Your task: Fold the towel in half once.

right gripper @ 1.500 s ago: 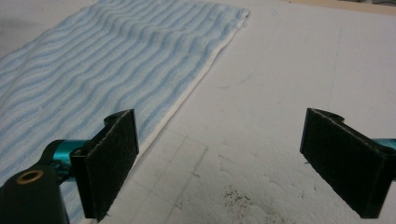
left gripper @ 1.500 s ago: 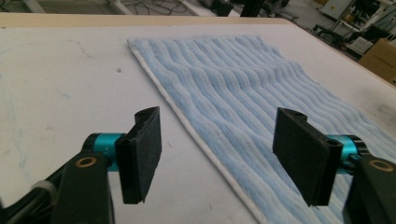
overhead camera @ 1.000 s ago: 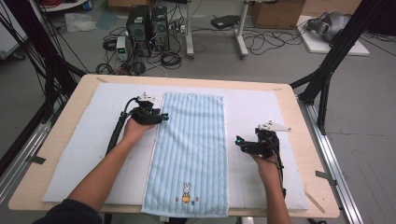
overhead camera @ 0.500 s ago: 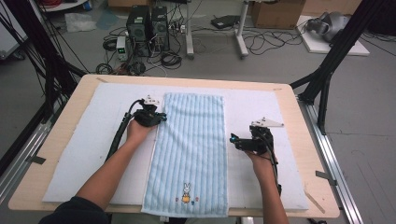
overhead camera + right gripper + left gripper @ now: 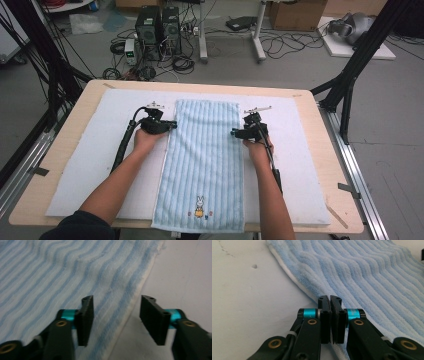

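A pale blue striped towel lies flat and lengthwise in the middle of the high view, reaching from the centre of the frame down to the bottom edge. Near its lower end sits a small embroidered rabbit in an orange garment (no writing beside it can be read).

The left gripper is at the towel's left edge in the upper part of the cloth; in the left gripper view its black jaws are clenched together at the towel's pale hem, though whether cloth is pinched between them cannot be told. The right gripper is at the opposite edge, and its jaws have just been closing; in the right gripper view they stand apart, straddling the towel's right hem without pressing it.

Under the towel is a white mat on a light wooden table. Beyond it, in the upper part of the frame, a grey floor holds two black computer towers, tangled cables and a cardboard box.
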`<state>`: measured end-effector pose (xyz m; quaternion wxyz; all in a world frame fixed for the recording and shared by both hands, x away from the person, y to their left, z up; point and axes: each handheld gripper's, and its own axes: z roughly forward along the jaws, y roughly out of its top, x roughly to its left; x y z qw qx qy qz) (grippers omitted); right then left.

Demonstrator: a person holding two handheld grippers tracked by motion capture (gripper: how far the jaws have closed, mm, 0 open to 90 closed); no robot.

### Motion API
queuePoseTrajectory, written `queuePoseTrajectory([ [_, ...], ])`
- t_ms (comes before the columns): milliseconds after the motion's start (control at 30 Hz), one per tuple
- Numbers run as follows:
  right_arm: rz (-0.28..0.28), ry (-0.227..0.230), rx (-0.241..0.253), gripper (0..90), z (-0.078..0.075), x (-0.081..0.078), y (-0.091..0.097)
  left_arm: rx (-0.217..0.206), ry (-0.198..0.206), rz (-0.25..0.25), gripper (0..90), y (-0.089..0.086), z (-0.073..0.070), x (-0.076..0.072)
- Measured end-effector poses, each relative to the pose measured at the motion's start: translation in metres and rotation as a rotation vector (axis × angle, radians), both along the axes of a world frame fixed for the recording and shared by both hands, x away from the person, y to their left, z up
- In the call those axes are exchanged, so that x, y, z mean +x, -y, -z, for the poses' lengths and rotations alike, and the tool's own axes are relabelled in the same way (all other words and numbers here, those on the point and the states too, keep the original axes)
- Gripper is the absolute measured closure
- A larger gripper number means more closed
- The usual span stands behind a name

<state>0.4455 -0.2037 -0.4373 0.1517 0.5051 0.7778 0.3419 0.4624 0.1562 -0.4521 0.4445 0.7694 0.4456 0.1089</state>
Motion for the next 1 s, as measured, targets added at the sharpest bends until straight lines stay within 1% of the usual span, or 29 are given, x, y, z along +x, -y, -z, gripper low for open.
queuePoseTrajectory([
  [33,0.009,-0.009,-0.016,57.3,0.001,0.003,-0.003,-0.003,-0.002,0.002,86.7,-0.001,0.000,0.000],
  [67,0.026,-0.007,-0.055,63.7,0.000,0.004,-0.007,-0.007,-0.004,-0.002,86.8,-0.001,0.000,0.000],
  [100,0.025,-0.006,-0.067,72.8,-0.001,0.006,-0.009,-0.017,-0.003,-0.007,86.9,-0.002,0.000,0.001],
  [133,0.022,-0.011,-0.080,79.2,-0.002,0.008,-0.010,-0.024,-0.001,-0.013,87.0,-0.003,0.000,0.002],
  [167,0.019,-0.013,-0.087,84.9,-0.002,0.010,-0.012,-0.042,0.001,-0.027,87.0,-0.004,-0.001,0.003],
  [200,0.021,-0.006,-0.098,86.1,-0.003,0.012,-0.013,-0.068,0.005,-0.046,87.1,-0.005,-0.002,0.005],
  [233,0.026,0.007,-0.122,86.5,-0.004,0.014,-0.015,-0.095,0.016,-0.068,87.1,-0.006,-0.004,0.006],
  [267,0.032,0.027,-0.117,86.7,-0.005,0.016,-0.016,-0.109,0.031,-0.084,87.1,-0.007,-0.008,0.008],
  [333,0.053,0.073,-0.059,86.6,-0.011,0.020,-0.013,-0.118,0.047,-0.090,87.1,-0.009,-0.014,0.010],
  [367,0.058,0.092,-0.033,86.6,-0.012,0.020,-0.011,-0.134,0.053,-0.085,87.1,-0.011,-0.016,0.010],
  [400,0.068,0.086,0.004,86.6,-0.013,0.020,-0.009,-0.144,0.053,-0.081,87.0,-0.012,-0.017,0.010],
  [467,0.059,0.067,0.039,86.6,-0.012,0.019,-0.005,-0.143,0.048,-0.052,87.0,-0.014,-0.018,0.008],
  [500,0.046,0.065,0.046,86.6,-0.011,0.017,-0.003,-0.139,0.045,-0.036,86.9,-0.015,-0.019,0.007],
  [600,0.016,0.082,0.091,86.5,-0.014,0.005,-0.001,-0.154,0.071,-0.008,86.8,-0.018,-0.022,-0.004],
  [667,-0.007,0.097,0.107,86.6,-0.016,-0.004,0.002,-0.170,0.088,0.009,86.8,-0.021,-0.025,-0.013],
  [700,-0.020,0.097,0.108,86.5,-0.018,-0.010,0.002,-0.176,0.089,0.021,86.8,-0.022,-0.026,-0.018],
  [733,-0.030,0.101,0.103,86.6,-0.019,-0.015,0.003,-0.174,0.100,0.032,86.8,-0.023,-0.027,-0.023],
  [767,-0.042,0.111,0.103,86.5,-0.020,-0.020,0.004,-0.185,0.116,0.034,86.8,-0.024,-0.028,-0.028],
  [800,-0.047,0.112,0.107,86.6,-0.021,-0.026,0.004,-0.187,0.119,0.045,86.9,-0.025,-0.030,-0.033],
  [900,-0.075,0.135,0.103,86.6,-0.024,-0.044,0.006,-0.184,0.137,0.078,86.8,-0.028,-0.032,-0.049],
  [933,-0.079,0.135,0.096,86.5,-0.025,-0.049,0.007,-0.177,0.142,0.089,86.8,-0.028,-0.031,-0.054],
  [967,-0.083,0.137,0.100,86.5,-0.025,-0.054,0.008,-0.169,0.137,0.103,86.8,-0.028,-0.031,-0.059],
  [1000,-0.087,0.141,0.100,86.5,-0.025,-0.059,0.008,-0.166,0.145,0.111,86.7,-0.028,-0.031,-0.064],
])
